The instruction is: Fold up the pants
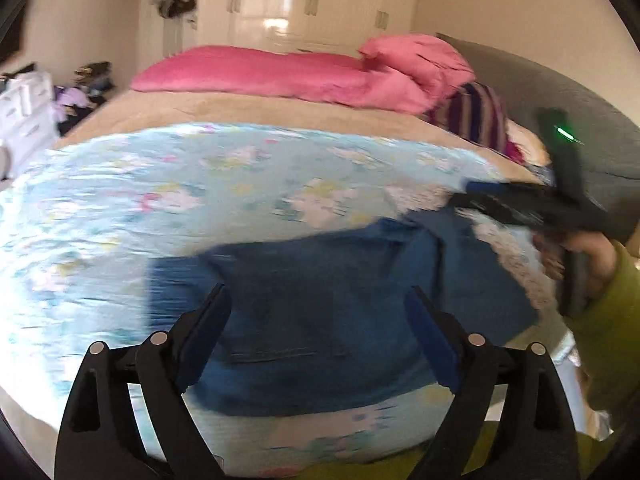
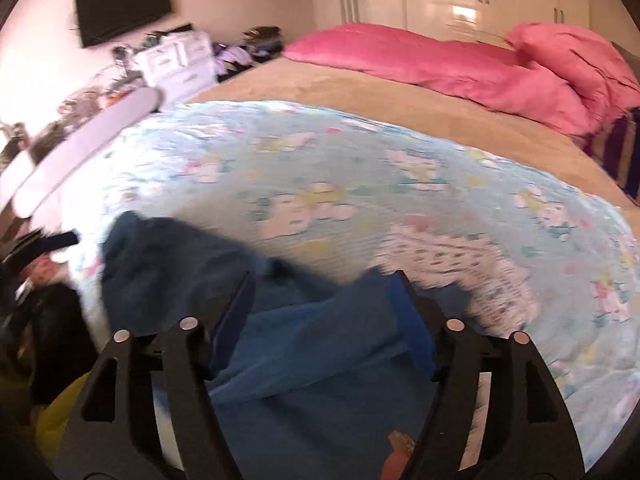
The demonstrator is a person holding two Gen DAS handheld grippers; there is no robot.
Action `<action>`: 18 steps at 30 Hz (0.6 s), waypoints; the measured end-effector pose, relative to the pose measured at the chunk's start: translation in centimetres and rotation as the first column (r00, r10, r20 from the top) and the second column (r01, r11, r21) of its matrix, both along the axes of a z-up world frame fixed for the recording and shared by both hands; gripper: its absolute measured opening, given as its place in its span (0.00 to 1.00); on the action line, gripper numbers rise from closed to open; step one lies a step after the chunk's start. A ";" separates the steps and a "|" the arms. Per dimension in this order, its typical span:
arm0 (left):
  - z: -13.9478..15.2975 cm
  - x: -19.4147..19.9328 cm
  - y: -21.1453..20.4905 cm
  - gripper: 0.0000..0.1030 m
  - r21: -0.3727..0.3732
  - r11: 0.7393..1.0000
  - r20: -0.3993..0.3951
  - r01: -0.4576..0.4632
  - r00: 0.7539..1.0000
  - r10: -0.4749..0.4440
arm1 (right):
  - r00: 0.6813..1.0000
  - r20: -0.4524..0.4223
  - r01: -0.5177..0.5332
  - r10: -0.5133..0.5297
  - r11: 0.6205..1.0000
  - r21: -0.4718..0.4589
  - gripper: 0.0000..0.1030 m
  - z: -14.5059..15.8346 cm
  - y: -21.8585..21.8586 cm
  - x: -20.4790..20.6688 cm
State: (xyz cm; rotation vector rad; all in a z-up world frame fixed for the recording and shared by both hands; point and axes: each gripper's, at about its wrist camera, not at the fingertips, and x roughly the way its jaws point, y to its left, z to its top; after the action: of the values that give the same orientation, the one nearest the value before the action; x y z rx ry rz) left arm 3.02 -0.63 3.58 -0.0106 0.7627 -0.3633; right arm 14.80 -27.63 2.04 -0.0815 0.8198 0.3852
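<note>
Left wrist view: blue pants (image 1: 320, 320) are lying folded on the floral sheet (image 1: 160, 208) of the bed, long axis running left to right; left tongs (image 1: 318, 300) are hovering wide open, gripping nothing. Right wrist view: pants (image 2: 280, 360) are stretching diagonally from far left toward the camera; right tongs (image 2: 324, 284) are gaping above them, empty

Pants (image 1: 320, 320): dark blue denim w/ lighter blue stitching. Sheet (image 1: 120, 208): pale blue, pink/yellow/white cartoon print. Blanket (image 1: 240, 108) under it: tan. Pillows (image 1: 280, 72): hot pink. Striped cloth (image 1: 480, 116): purple & beige. Headboard (image 1: 560, 92): grey. Left claw (image 1: 318, 300) & right claw (image 2: 324, 284): black w/ blue pads. Sleeve (image 1: 616, 320): olive green.
</note>
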 end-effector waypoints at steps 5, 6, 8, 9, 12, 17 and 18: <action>-3.0 1.5 -5.5 0.84 -0.062 0.988 -0.096 0.143 0.984 -0.148 | 0.996 -0.079 0.026 -0.028 0.999 -0.026 0.63 -1.6 0.5 5.1; -3.6 1.9 -6.6 0.83 -0.070 0.984 -0.113 0.165 0.978 -0.173 | 0.995 -0.090 0.037 -0.041 0.998 -0.041 0.63 -2.2 0.8 6.3; -5.1 2.7 -8.6 0.76 -0.078 0.974 -0.151 0.211 0.964 -0.220 | 0.992 -0.118 0.032 -0.039 0.998 -0.061 0.63 -3.3 1.7 7.6; -5.8 3.0 -9.2 0.69 -0.079 0.972 -0.166 0.221 0.959 -0.231 | 0.989 -0.137 0.041 -0.052 0.996 -0.081 0.64 -4.4 2.0 8.8; -7.6 4.0 -10.7 0.54 -0.092 0.965 -0.211 0.244 0.943 -0.258 | 0.973 -0.199 0.090 -0.113 0.989 -0.122 0.64 -6.6 2.1 11.1; -9.4 3.8 -12.0 0.30 -0.033 0.959 -0.230 0.281 0.932 -0.281 | 0.966 -0.199 0.148 -0.166 0.984 -0.100 0.12 -8.1 0.0 11.5; -9.4 3.9 -12.0 0.30 -0.033 0.958 -0.224 0.284 0.932 -0.284 | 0.965 -0.193 0.171 -0.177 0.984 -0.046 0.06 -7.4 -1.2 10.9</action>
State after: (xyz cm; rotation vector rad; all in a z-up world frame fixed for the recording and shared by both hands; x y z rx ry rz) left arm 6.87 -12.61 -5.80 0.0595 0.9944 -0.6459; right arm 25.69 -28.85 -5.35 0.0020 1.0197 0.2169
